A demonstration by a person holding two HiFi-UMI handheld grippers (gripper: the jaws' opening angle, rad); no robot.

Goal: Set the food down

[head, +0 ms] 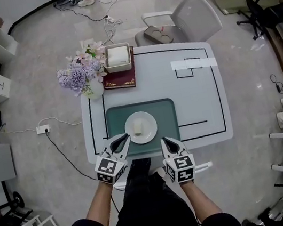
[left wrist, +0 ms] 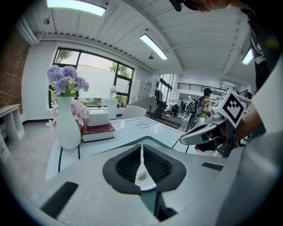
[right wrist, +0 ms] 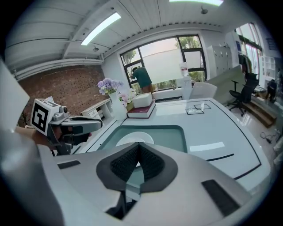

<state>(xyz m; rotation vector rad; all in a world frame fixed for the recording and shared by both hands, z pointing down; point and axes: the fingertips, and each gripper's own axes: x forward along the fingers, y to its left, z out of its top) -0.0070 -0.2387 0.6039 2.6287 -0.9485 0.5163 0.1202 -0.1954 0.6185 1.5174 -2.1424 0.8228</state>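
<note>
A pale block of food (head: 138,126) lies on a white plate (head: 151,133) that rests on a green tray (head: 165,108) at the table's near edge. My left gripper (head: 124,138) hovers at the tray's near left corner, just off the plate's rim, shut with nothing in it; its pads (left wrist: 150,165) meet in the left gripper view. My right gripper (head: 166,141) is at the tray's near edge, right of the plate, also shut and empty. In the right gripper view, its pads (right wrist: 126,163) touch, with the plate (right wrist: 132,139) just beyond them.
A white vase of purple flowers (head: 78,77) stands at the table's far left corner. Next to it a white box (head: 118,56) sits on a red book (head: 119,78). A grey chair (head: 189,17) stands behind the table. White tape (head: 193,64) marks the far right of the tabletop.
</note>
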